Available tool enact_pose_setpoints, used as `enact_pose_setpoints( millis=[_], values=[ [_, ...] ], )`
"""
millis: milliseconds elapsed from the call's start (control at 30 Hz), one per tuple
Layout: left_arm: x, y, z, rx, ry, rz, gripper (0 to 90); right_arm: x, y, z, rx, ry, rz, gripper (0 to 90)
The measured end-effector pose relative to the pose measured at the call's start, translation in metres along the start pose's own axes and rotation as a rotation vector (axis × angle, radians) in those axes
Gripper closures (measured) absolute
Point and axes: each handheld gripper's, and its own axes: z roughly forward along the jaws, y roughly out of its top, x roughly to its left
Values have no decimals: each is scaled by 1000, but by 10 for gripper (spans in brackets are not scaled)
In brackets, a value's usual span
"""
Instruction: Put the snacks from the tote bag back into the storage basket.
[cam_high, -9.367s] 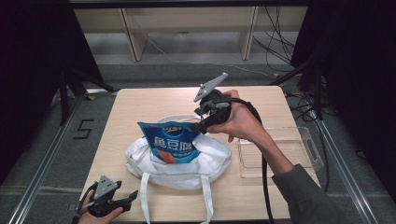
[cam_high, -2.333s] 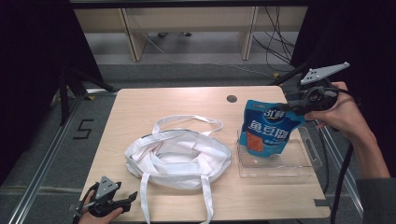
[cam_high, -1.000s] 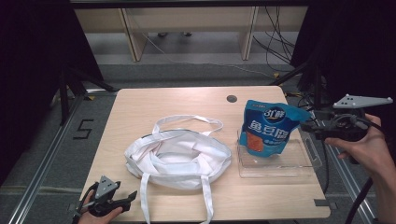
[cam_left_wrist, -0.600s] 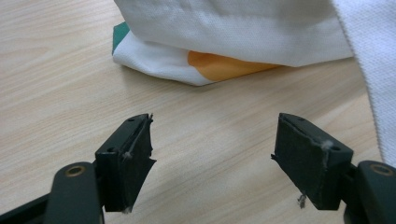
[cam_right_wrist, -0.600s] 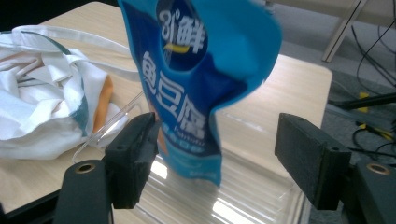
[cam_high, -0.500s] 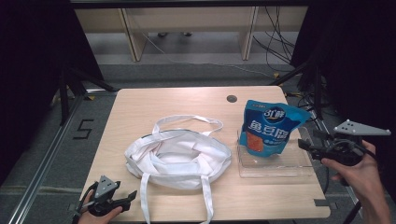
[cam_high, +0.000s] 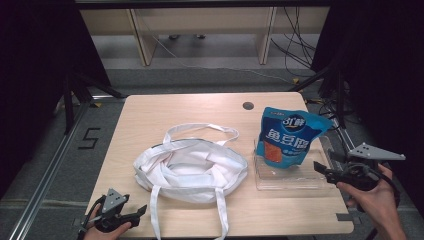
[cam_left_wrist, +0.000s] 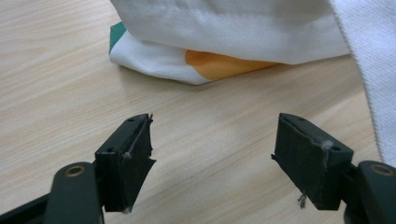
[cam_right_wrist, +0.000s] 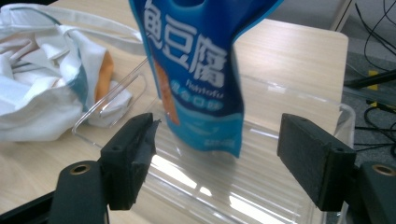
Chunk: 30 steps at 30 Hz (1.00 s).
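Note:
A blue snack pouch (cam_high: 292, 140) stands upright in a clear plastic tray (cam_high: 290, 185) on the right of the wooden table. In the right gripper view the pouch (cam_right_wrist: 196, 79) rises from the tray (cam_right_wrist: 280, 191) just ahead of the jaws. My right gripper (cam_high: 320, 167) hovers at the tray's right end. It is open, its jaws have just been opening, and nothing is between them (cam_right_wrist: 217, 140). A white tote bag (cam_high: 190, 165) lies slumped mid-table. My left gripper (cam_high: 142, 210) rests at the front left corner, open and empty (cam_left_wrist: 212, 140), pointing at the bag's edge (cam_left_wrist: 233, 28).
A small dark round hole (cam_high: 248, 105) sits in the tabletop behind the pouch. Cables (cam_high: 300, 60) trail on the floor at the back right. Bare wood (cam_high: 200, 107) lies behind the bag. The bag's two straps (cam_high: 220, 215) hang toward the front edge.
My right hand has let go of the pouch, which now stands in the tray, and has sunk toward the tray's right front. The left gripper has not moved.

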Motion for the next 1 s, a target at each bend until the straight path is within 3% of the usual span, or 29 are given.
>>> enact_pose_setpoints(
  millis=[33,67,100,133,167,200,433,467,500,533,567,733,1000],
  values=[
    [0,0,0,1,4,3,269,3,-2,1,6,-2,5,283],
    [2,0,-2,29,-7,31,269,4,-4,2,2,2,-16,283],
    [2,0,-2,29,-9,30,269,8,-6,3,5,16,-5,282],
    [1,0,-1,12,-9,12,269,10,-8,4,8,15,-23,282],
    [2,0,-2,25,-10,26,269,14,-10,4,13,18,-14,282],
    [2,0,-2,32,-9,35,269,15,-13,6,2,20,-42,281],
    [2,0,-1,33,-1,39,269,37,-36,16,-3,77,-84,281],
    [-1,0,1,3,6,7,269,40,-40,16,-1,78,-70,281],
    [-1,0,1,1,6,3,269,42,-43,17,-2,83,-82,281],
    [0,0,0,12,-4,13,269,43,-47,17,-3,86,-82,281],
    [1,0,-1,23,-5,20,269,48,-50,16,2,92,-52,281],
    [2,0,-2,31,-6,32,269,55,-62,19,-14,110,-70,281],
    [2,0,-2,29,-6,32,269,66,-79,24,17,119,-65,279]
  ],
)
